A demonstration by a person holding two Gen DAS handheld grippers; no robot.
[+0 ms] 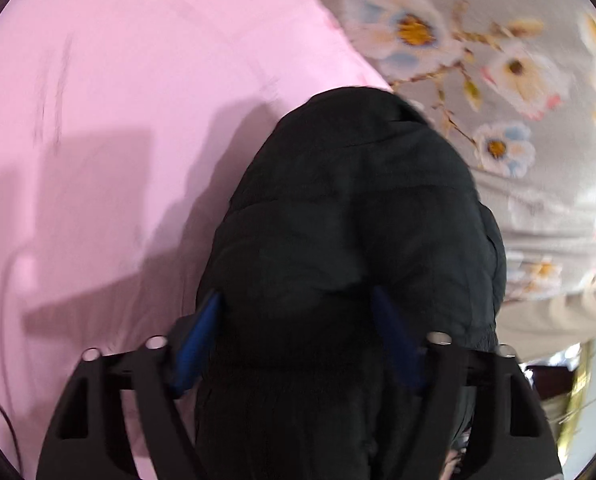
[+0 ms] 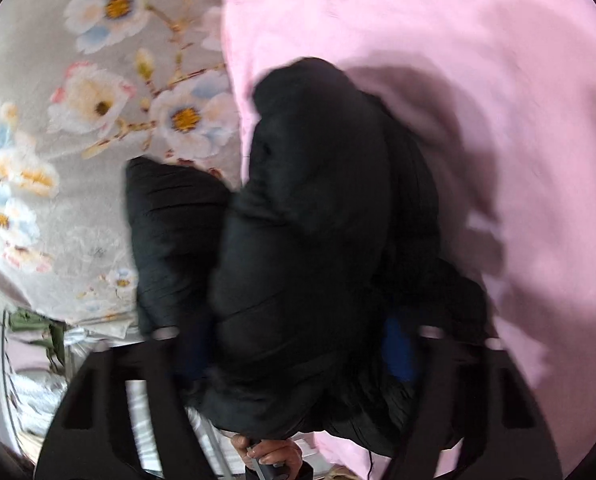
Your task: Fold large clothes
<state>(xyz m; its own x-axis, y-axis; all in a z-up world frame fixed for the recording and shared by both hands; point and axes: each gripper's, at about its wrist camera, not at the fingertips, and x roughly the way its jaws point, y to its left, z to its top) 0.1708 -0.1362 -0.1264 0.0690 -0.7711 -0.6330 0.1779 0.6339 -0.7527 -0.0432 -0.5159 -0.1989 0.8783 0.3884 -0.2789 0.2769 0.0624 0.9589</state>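
pink sheet [image 1: 117, 120], black jacket [image 1: 358, 220] lengthwise

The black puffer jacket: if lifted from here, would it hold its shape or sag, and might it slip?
The black puffer jacket will probably sag: it already bulges in soft quilted lumps over the pink sheet. It looks light for its bulk. Its smooth shell may slide between the blue fingers of the left hand-held gripper.

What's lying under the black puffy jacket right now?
The black puffy jacket lies on a pink sheet, beside a grey floral cover. Anything directly beneath the jacket is covered.
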